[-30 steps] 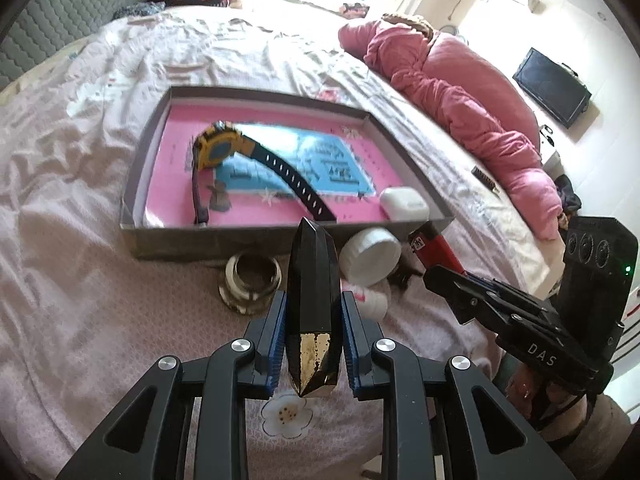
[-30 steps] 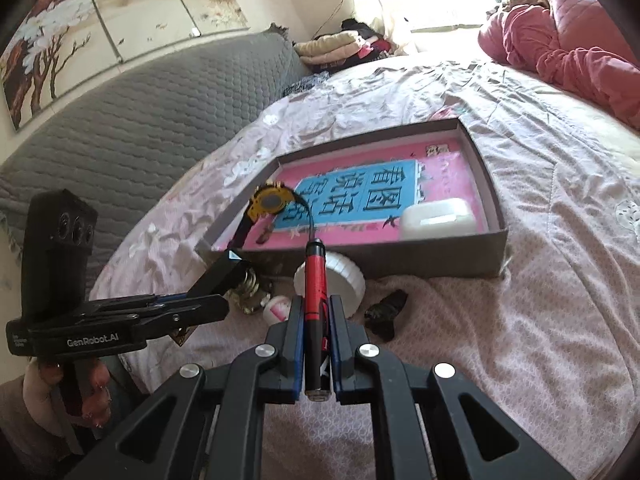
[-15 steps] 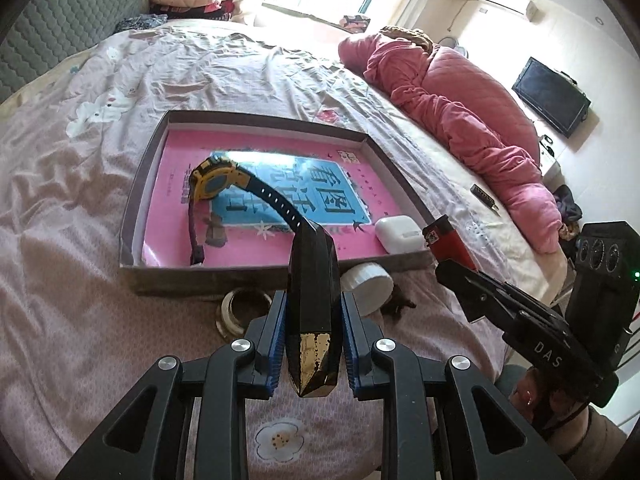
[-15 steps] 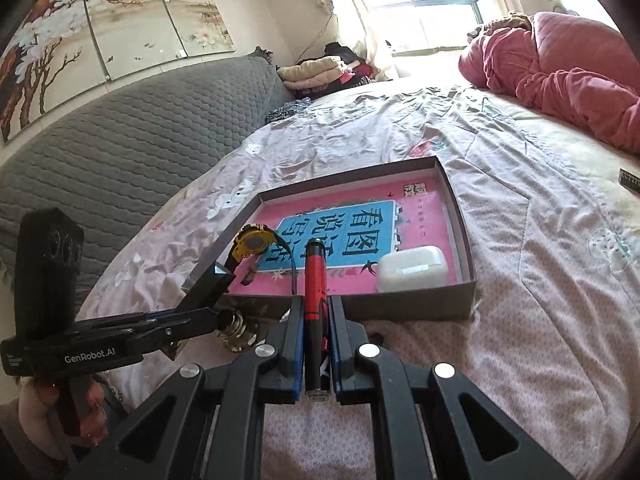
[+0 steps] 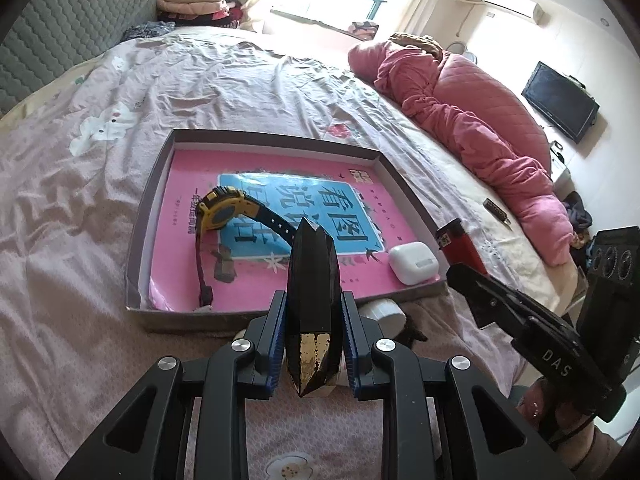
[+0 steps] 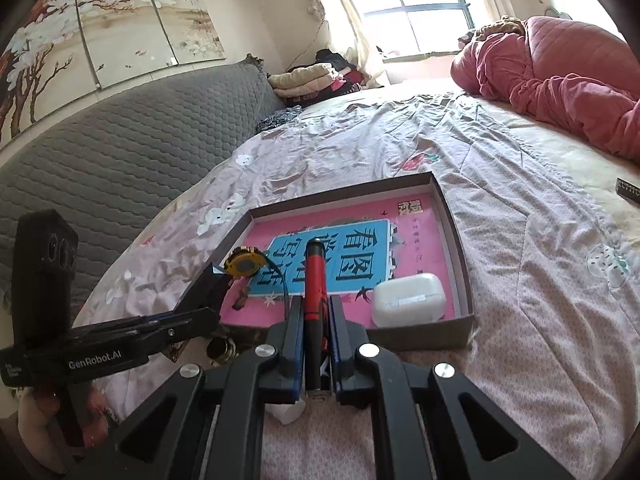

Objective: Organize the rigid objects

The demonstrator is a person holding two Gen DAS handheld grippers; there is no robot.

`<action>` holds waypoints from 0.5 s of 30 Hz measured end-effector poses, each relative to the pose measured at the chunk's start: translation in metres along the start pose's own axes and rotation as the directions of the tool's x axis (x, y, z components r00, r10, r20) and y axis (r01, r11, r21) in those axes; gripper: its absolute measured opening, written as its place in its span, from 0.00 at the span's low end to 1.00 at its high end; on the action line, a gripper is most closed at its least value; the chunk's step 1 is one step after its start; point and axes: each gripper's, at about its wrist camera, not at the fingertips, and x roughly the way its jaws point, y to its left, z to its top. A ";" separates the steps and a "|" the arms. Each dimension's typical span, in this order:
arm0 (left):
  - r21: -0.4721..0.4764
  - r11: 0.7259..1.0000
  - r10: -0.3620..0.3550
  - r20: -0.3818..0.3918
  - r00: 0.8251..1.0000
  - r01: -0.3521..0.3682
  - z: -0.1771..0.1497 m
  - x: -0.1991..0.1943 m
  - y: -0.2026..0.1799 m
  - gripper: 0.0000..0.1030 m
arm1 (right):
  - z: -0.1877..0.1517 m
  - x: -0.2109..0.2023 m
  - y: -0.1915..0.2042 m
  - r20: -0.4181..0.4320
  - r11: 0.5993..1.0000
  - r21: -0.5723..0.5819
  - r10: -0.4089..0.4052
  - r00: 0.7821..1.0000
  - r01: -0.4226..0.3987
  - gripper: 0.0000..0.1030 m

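Observation:
A shallow grey box [image 5: 256,136] lies on the bed, lined with a pink and blue book. Inside it are a yellow watch [image 5: 224,210] and a white earbud case [image 5: 414,262]. My left gripper [image 5: 314,320] is shut on a black faceted bottle with a gold base [image 5: 314,280], held above the box's near wall. My right gripper [image 6: 316,320] is shut on a red lighter [image 6: 315,276], also above the near wall [image 6: 424,336], to the right of the left gripper. In the left wrist view the lighter [image 5: 460,246] sticks out of the right gripper's fingers [image 5: 472,284].
In front of the box on the sheet lie a white cap [image 5: 382,310], a small black piece [image 5: 412,334] and a metal ring [image 6: 220,350]. A pink quilt [image 5: 480,120] is heaped at the far right. A grey padded headboard [image 6: 120,152] rises on the left.
Both grippers have risen with the bottle and the lighter still gripped. The box now sits lower and further inside both views, and the loose items before it are mostly hidden.

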 end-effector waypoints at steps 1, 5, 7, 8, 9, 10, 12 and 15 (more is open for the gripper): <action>-0.003 1.000 0.001 0.002 1.000 -0.001 0.001 0.001 0.001 0.25 | 0.001 0.000 0.000 0.001 1.000 0.001 0.000 1.000 0.000 0.10; -0.009 1.000 0.005 0.000 1.000 -0.005 0.006 0.004 0.003 0.25 | 0.005 0.005 0.002 0.000 1.000 -0.017 -0.021 1.000 0.021 0.10; -0.010 1.000 0.006 0.002 1.000 -0.006 0.010 0.006 0.003 0.25 | 0.006 0.007 0.002 0.000 1.000 -0.014 -0.024 1.000 0.024 0.10; -0.009 1.000 0.010 0.003 1.000 -0.010 0.011 0.007 0.004 0.25 | 0.007 0.008 0.002 -0.002 0.999 -0.016 -0.029 1.000 0.029 0.10; -0.010 1.000 0.010 0.001 1.000 -0.010 0.013 0.008 0.004 0.25 | 0.007 0.009 0.002 -0.002 0.999 -0.017 -0.032 0.999 0.032 0.10; -0.010 1.000 0.011 0.000 1.000 -0.011 0.014 0.009 0.004 0.25 | 0.008 0.010 0.001 -0.003 0.999 -0.016 -0.036 0.999 0.036 0.10; -0.005 1.000 0.025 -0.004 1.000 -0.025 0.017 0.013 0.004 0.25 | 0.009 0.012 0.000 -0.003 0.999 -0.014 -0.040 0.999 0.040 0.10; -0.014 1.000 0.027 -0.006 1.000 -0.027 0.021 0.017 0.007 0.25 | 0.011 0.014 -0.001 0.000 0.999 -0.012 -0.047 0.999 0.047 0.11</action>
